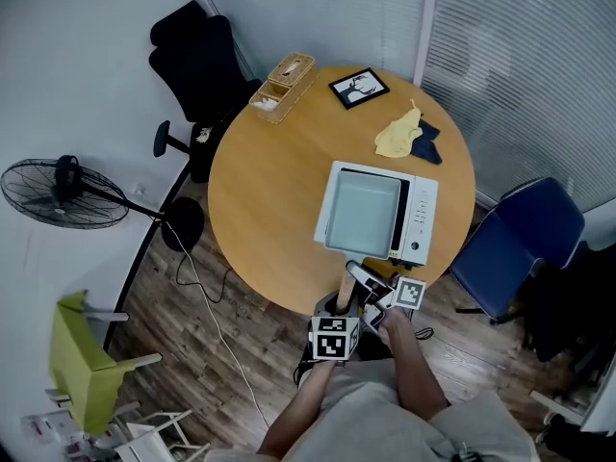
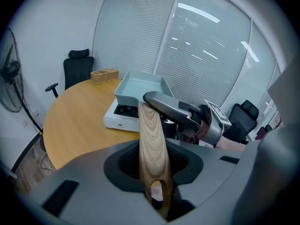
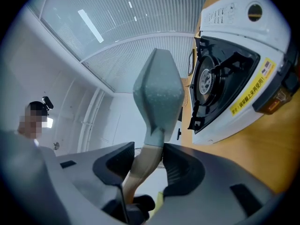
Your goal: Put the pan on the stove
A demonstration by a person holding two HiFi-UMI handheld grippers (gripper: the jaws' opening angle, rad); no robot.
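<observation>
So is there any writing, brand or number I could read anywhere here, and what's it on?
Yellow sticker on the stove's side: printed characters, too blurred to read.
Control panel print: too small to read.
Dark logo on the stove's front: too small to read.
Black-and-white marker squares: patterns, not words.

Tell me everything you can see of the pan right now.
The pan is square, pale grey-green, deep-walled and empty, with a light wooden handle joined by a matching socket. It lies level over the white stove on the round wooden table; whether its base touches is unclear. The left tongs and right tongs both clamp the handle.
</observation>
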